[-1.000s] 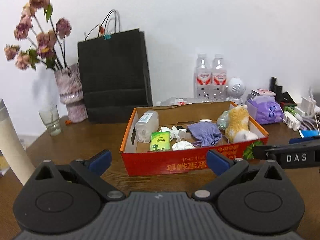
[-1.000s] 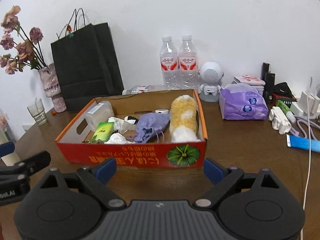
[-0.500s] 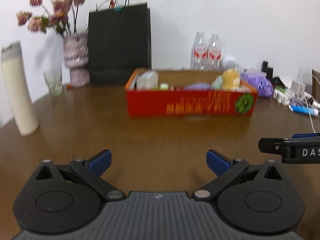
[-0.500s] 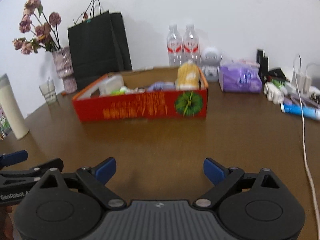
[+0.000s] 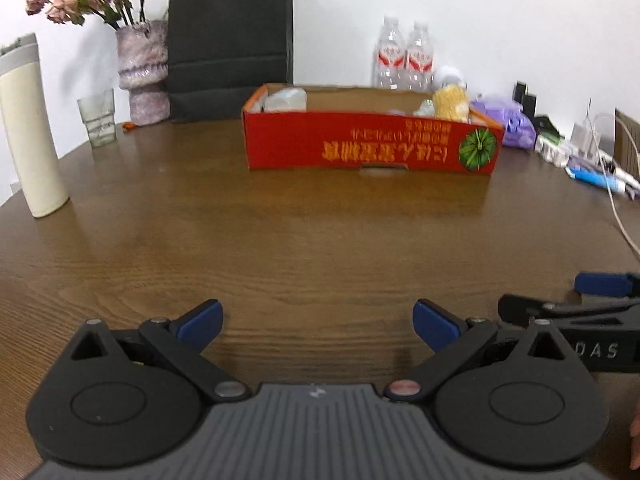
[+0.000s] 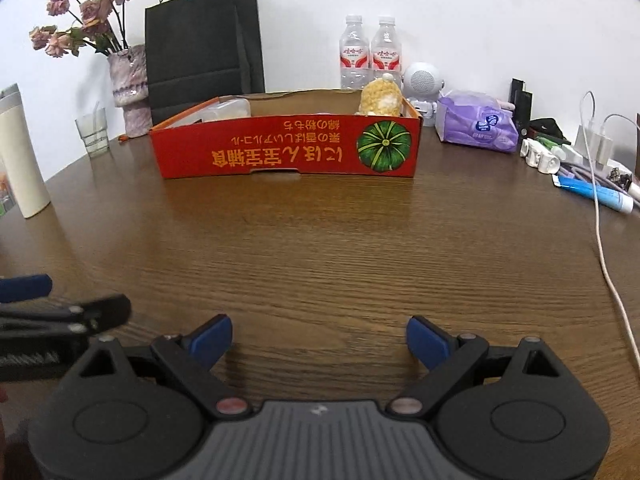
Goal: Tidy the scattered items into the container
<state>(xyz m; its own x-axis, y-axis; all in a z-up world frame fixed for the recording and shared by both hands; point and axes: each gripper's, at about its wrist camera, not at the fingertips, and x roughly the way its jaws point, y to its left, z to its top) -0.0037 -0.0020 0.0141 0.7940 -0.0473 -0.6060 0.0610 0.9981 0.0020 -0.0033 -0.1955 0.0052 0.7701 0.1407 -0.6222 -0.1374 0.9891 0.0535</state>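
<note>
A red cardboard box (image 5: 368, 144) (image 6: 288, 148) with a pumpkin picture stands at the far middle of the brown table. Over its rim show a yellow plush toy (image 5: 450, 102) (image 6: 380, 96) and a clear plastic container (image 5: 286, 100) (image 6: 226, 109); its other contents are hidden by the front wall. My left gripper (image 5: 316, 322) is open and empty, low over the near table. My right gripper (image 6: 319, 336) is open and empty too, beside the left one. Each gripper shows at the edge of the other's view.
Behind the box stand a black paper bag (image 5: 230, 36), a flower vase (image 5: 142, 68), a glass (image 5: 97, 118) and two water bottles (image 6: 370, 54). A white tumbler (image 5: 30, 128) is at the left. A purple tissue pack (image 6: 476, 126), a white cable (image 6: 604, 240) and small clutter are at the right.
Both grippers have drawn back from above the box and dropped low to the near table; the box now looks farther away and its contents are mostly out of sight.
</note>
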